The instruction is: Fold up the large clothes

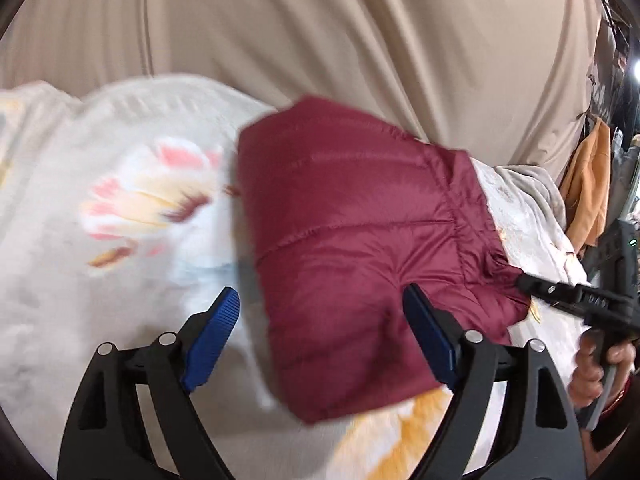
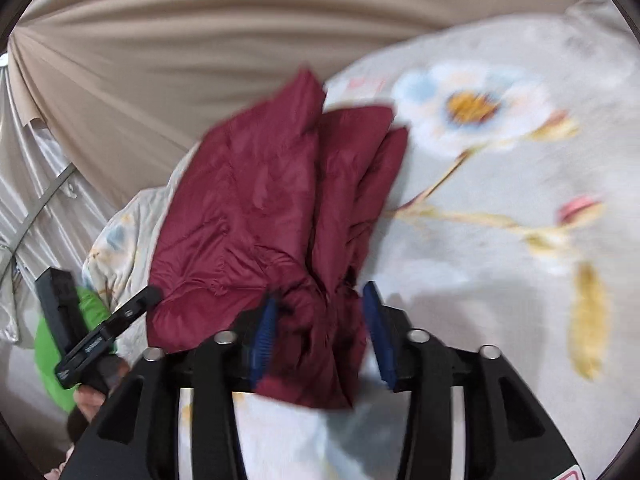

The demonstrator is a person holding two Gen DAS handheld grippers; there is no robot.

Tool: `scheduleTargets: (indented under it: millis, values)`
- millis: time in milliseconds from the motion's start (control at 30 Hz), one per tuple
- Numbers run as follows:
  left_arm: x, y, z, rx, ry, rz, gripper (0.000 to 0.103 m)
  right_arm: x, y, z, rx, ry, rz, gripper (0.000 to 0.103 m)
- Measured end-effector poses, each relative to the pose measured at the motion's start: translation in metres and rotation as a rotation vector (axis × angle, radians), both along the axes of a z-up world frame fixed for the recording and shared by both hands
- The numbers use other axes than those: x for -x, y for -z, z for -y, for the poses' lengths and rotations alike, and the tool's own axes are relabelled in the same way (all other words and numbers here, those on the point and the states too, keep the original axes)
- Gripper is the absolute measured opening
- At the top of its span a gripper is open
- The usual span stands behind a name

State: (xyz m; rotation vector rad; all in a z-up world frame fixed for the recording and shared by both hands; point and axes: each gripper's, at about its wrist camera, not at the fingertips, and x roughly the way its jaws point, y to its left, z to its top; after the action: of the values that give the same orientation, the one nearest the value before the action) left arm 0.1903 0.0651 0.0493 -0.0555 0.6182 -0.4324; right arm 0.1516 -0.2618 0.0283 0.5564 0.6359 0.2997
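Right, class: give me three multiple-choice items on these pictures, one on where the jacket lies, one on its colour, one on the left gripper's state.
1. The jacket lies on: A a floral bedspread; B a wooden floor; C a hanger.
2. Its colour: A black; B maroon; C white.
3. The left gripper is: A shut on a sock; B out of view; C open.
Key: 1 A, flower print shows all around it; 2 B, dark red throughout; 3 C, its jaws stand wide apart.

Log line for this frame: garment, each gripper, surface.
maroon puffer jacket: folded on floral bedspread | left gripper: open, straddling edge | right gripper: shut on jacket
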Motion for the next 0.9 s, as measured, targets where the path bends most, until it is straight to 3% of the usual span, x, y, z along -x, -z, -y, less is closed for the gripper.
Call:
scheduleTargets:
  millis: [67, 200, 300, 367, 433, 533, 667, 800, 900]
  values:
    - [0.008, -0.019, 0.002, -0.003, -0.021, 0.013, 0.081, 0.01, -0.028, -0.009, 0.06, 0.013, 0.054, 0.001]
    - [0.006, -0.051, 0.024, 0.045, -0.029, 0.02, 0.081, 0.0, -0.066, -0.043, 0.22, 0.036, 0.153, 0.001]
    - [-0.008, -0.055, 0.048, 0.007, -0.043, 0.043, 0.081, -0.035, -0.085, -0.061, 0.244, 0.062, 0.167, 0.001]
    - [-0.022, -0.045, 0.061, -0.029, -0.045, 0.014, 0.081, -0.065, -0.091, -0.065, 0.252, 0.069, 0.158, 0.001]
    - [-0.033, -0.031, 0.065, -0.039, -0.048, -0.036, 0.081, -0.091, -0.085, -0.063, 0.248, 0.078, 0.127, 0.001]
    - [-0.041, -0.008, 0.062, -0.068, -0.065, -0.08, 0.08, -0.131, -0.053, -0.053, 0.25, 0.114, 0.014, 0.001]
    - [-0.038, 0.015, 0.052, -0.126, -0.054, -0.075, 0.084, -0.133, -0.002, -0.041, 0.225, 0.123, -0.068, 0.0]
    - [-0.049, 0.044, 0.035, 0.036, -0.013, -0.216, 0.086, -0.118, 0.027, -0.034, 0.185, 0.135, -0.073, 0.0]
    - [-0.055, 0.051, 0.032, 0.074, -0.033, -0.256, 0.086, -0.124, 0.022, -0.028, 0.179, 0.129, -0.109, 0.0]
